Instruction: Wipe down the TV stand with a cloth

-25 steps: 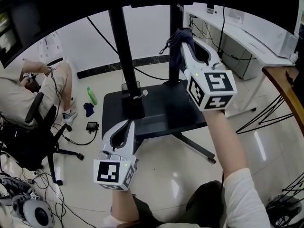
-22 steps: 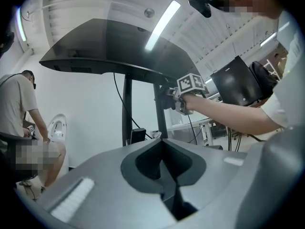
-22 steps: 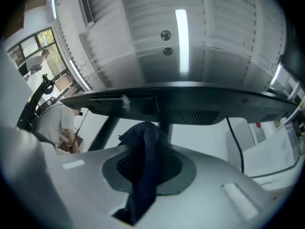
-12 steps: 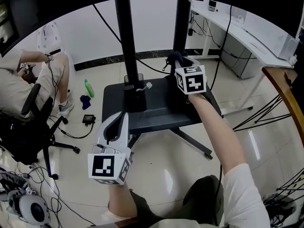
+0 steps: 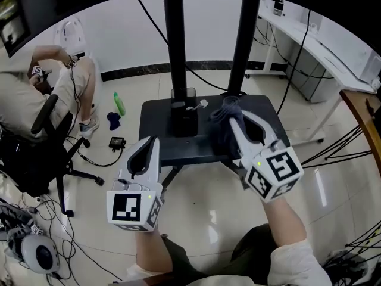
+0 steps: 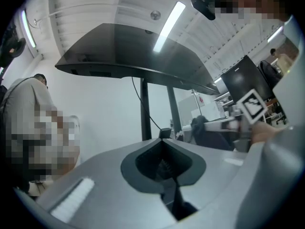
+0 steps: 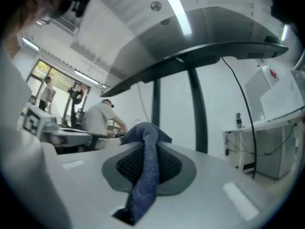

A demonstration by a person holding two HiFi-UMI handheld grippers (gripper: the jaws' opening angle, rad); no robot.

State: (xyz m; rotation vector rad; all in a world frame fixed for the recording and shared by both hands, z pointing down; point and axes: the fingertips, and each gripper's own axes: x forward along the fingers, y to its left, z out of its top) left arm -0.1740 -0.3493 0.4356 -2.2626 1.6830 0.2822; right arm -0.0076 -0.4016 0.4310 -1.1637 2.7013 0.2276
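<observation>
The TV stand's black base plate (image 5: 156, 119) lies on the floor with two black poles (image 5: 176, 52) rising from it. My right gripper (image 5: 231, 117) is shut on a dark blue cloth (image 5: 222, 127) over the base's front right part; I cannot tell whether the cloth touches it. In the right gripper view the cloth (image 7: 145, 171) drapes down between the jaws of the right gripper (image 7: 143, 133). My left gripper (image 5: 151, 143) hovers at the base's front left edge, shut and empty; the left gripper (image 6: 165, 143) points up at the dark screen (image 6: 133, 51).
A person sits in an office chair (image 5: 36, 154) at the left. A green bottle (image 5: 119, 103), a dark rag (image 5: 112, 121), a small black device (image 5: 116, 143) and cables lie on the floor. A white desk (image 5: 324, 46) stands at the right, beside a wooden table edge (image 5: 360, 112).
My right gripper has come down with the cloth from high beside the right pole to low over the base's front right. The left gripper has barely moved.
</observation>
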